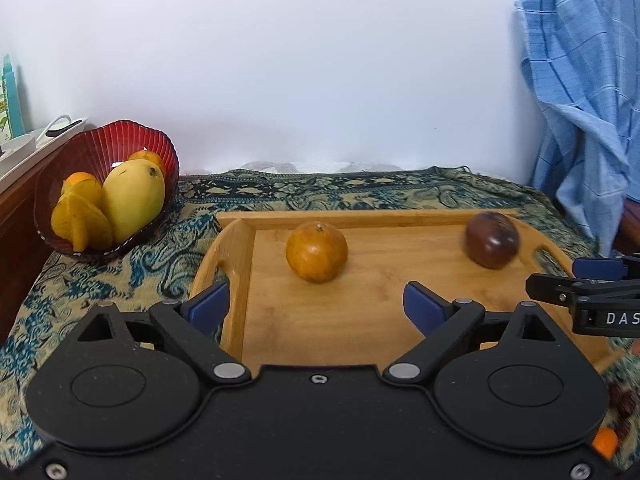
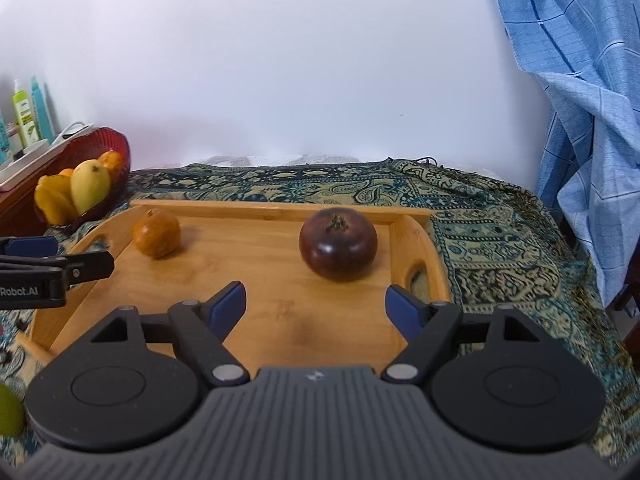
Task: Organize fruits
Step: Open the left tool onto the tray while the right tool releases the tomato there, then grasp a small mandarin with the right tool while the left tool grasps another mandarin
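An orange round fruit (image 1: 316, 252) (image 2: 156, 233) and a dark purple round fruit (image 1: 492, 239) (image 2: 338, 243) rest apart on a wooden tray (image 1: 320, 332) (image 2: 280, 320). My left gripper (image 1: 316, 306) hangs open over the tray, short of the orange fruit, with nothing between its blue pads. Open too, my right gripper (image 2: 316, 306) sits short of the purple fruit and holds nothing. Each gripper shows at the edge of the other's view. A red ribbed bowl (image 1: 92, 152) (image 2: 120, 148) at the left holds a yellow mango (image 1: 134, 200) (image 2: 90, 184), a starfruit (image 1: 82, 220) and oranges.
A patterned teal and beige cloth (image 1: 360, 188) (image 2: 500, 232) covers the table. A blue checked cloth (image 1: 584, 92) (image 2: 580, 100) hangs at the right. Bottles (image 2: 28, 116) and a white tray stand on a wooden shelf at the left. A green fruit (image 2: 10, 410) lies near the front left.
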